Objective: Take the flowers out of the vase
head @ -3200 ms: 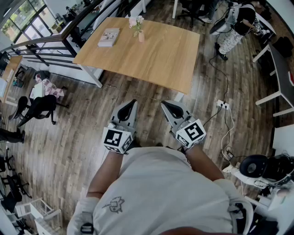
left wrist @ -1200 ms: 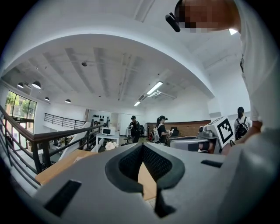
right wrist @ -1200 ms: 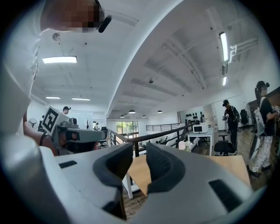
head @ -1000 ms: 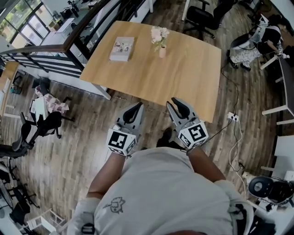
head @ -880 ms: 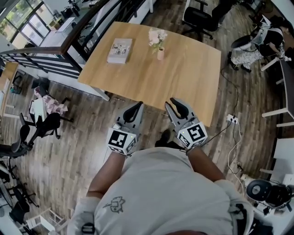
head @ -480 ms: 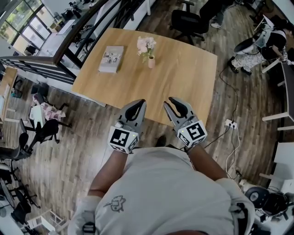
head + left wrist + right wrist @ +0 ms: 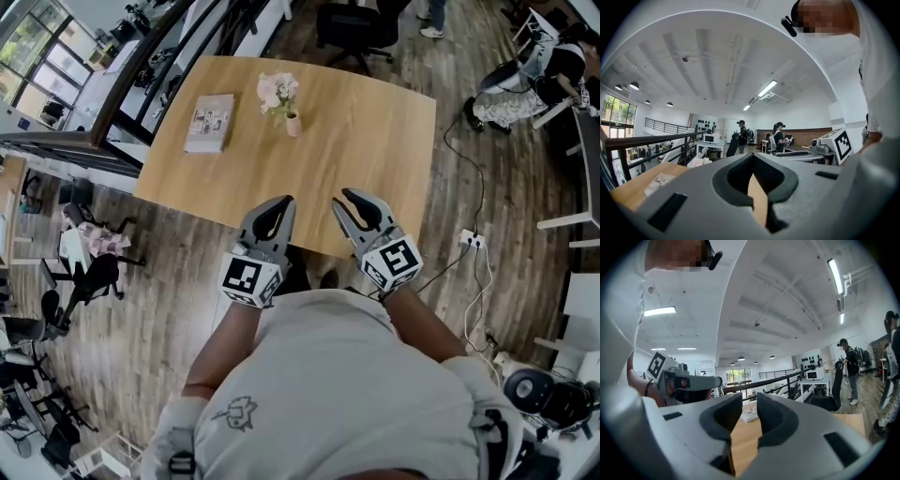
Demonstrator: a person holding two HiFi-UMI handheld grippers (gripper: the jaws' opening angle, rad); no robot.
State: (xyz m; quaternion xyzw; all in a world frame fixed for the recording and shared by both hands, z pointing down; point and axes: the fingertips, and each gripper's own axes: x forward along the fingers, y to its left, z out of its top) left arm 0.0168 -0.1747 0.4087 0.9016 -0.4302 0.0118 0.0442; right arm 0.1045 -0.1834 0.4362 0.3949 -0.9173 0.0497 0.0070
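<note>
Wooden table bears one vase, one flower bunch, one book.

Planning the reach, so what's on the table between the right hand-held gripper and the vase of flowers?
Nothing: in the head view, only bare wooden table lies between the right hand-held gripper and the vase. The book lies farther left.

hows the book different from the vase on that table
The book lies flat; the vase stands upright. The book is a broad pale rectangle; the vase is small, narrow and pinkish, with pale pink flowers in it. The book sits nearer the table's left edge, the vase further right. Both rest on the wooden table's far part, apart from each other.
</note>
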